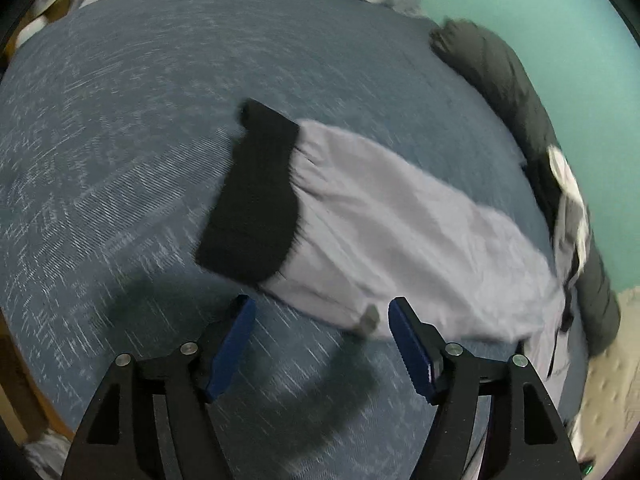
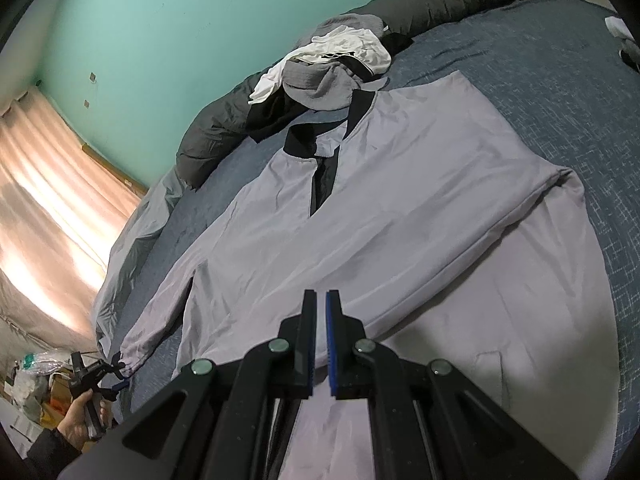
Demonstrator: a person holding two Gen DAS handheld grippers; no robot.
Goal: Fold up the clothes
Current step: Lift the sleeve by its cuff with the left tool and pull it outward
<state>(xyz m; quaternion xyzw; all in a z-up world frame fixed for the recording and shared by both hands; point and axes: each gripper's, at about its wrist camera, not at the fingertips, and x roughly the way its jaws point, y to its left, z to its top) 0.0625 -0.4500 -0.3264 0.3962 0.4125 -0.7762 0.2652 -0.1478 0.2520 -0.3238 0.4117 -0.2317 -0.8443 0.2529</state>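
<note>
Left claw wide — apparently empty

**Matt cloth on a woven bed cover**

The pale grey thin-cloth jacket looks smooth and matt with fine creases; its black cuff is thicker and fuzzy. The blue woven bed cover looks coarse, flecked with white threads. At twelve o'clock, the dark quilted duvet has a faint sheen. The hand-held gripper is matt black plastic with shiny metal pins and ribbed blue pads.

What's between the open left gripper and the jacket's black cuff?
In the left wrist view, only bare blue bedspread lies between the left gripper and the black cuff.
</note>
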